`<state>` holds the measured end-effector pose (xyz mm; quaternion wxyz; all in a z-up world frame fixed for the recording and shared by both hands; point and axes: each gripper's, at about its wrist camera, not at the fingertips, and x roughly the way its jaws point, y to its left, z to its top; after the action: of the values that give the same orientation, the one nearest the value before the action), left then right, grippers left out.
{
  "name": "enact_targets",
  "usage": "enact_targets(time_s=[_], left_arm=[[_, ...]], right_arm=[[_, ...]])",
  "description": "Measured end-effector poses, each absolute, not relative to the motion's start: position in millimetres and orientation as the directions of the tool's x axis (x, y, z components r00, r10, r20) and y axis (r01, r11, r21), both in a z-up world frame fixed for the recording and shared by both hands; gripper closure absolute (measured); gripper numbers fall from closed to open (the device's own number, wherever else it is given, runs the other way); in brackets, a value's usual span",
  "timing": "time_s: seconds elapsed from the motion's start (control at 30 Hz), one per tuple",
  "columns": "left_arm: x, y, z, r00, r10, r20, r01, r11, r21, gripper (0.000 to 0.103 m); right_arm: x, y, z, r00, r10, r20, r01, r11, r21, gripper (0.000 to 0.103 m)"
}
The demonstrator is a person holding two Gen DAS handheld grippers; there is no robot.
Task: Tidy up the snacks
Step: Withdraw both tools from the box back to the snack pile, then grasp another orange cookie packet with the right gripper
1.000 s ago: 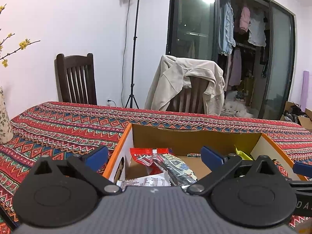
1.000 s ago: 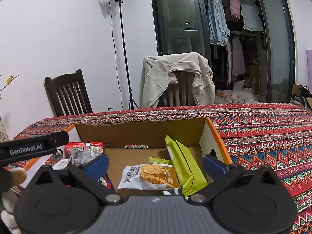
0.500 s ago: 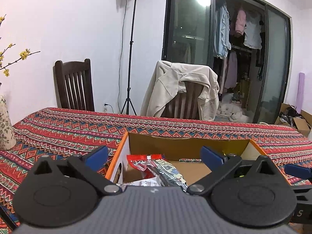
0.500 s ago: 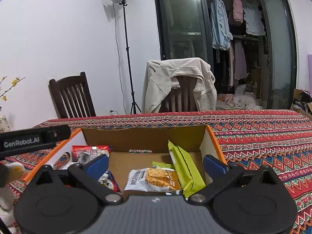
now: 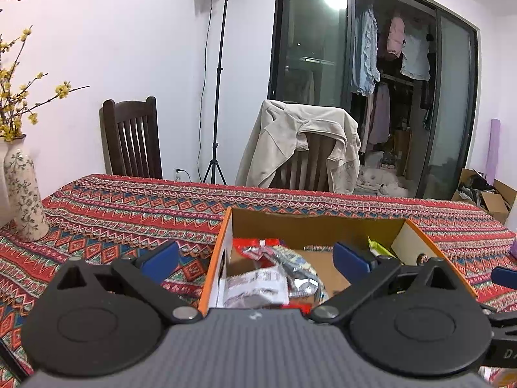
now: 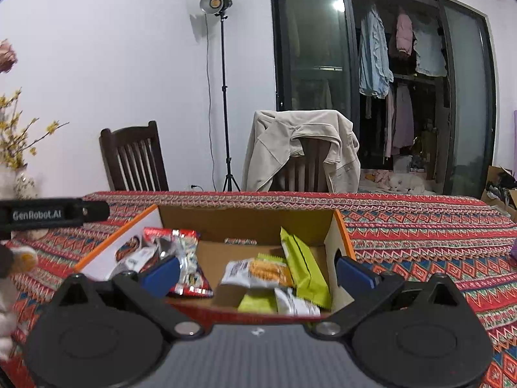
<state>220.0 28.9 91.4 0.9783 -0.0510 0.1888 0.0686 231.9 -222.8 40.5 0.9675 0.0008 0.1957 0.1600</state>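
Cardboard box (image 6: 245,223) with orange edges already holds the snacks: red and silver packets (image 6: 171,245) at 9 o'clock, a cracker pack (image 6: 258,271) in the middle and a green pack (image 6: 303,268) at 3 o'clock. Left gripper (image 5: 255,258) and right gripper (image 6: 258,270) both hang spread wide with nothing in them. Most of the job looks done, and I see no loose snacks on the tablecloth (image 6: 420,236).

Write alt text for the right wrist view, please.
An open two-finger gripper hangs empty over an orange-edged cardboard box of snack packets, among them a lime-green pouch and a white cracker packet. The box sits on a red patterned tablecloth.
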Motion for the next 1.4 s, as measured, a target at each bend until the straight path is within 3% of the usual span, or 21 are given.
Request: enact_targets(time_s=[0.33,0.63,1.4], left_arm=[[172.7,30.1,69.0,0.912,0.065,-0.404,-0.088,0.995,-0.039,0.000],[139.7,46.7,39.4,0.897,0.041,-0.440,-0.089,0.992,-0.090,0.000],[122.2,49.5,8.9,0.911,0.076,-0.406,-0.108,0.993,-0.056,0.000]], right_arm=[[179.2,-237.0,24.2,0.863,0.317,-0.394,-0.329,0.944,0.038,0.000],[147.8,-246.7,1.5,0.843,0.318,-0.433,-0.328,0.943,0.054,0.000],[145.1,-267.3,-36.8,0.813,0.273,-0.514,-0.252,0.961,0.112,0.000]])
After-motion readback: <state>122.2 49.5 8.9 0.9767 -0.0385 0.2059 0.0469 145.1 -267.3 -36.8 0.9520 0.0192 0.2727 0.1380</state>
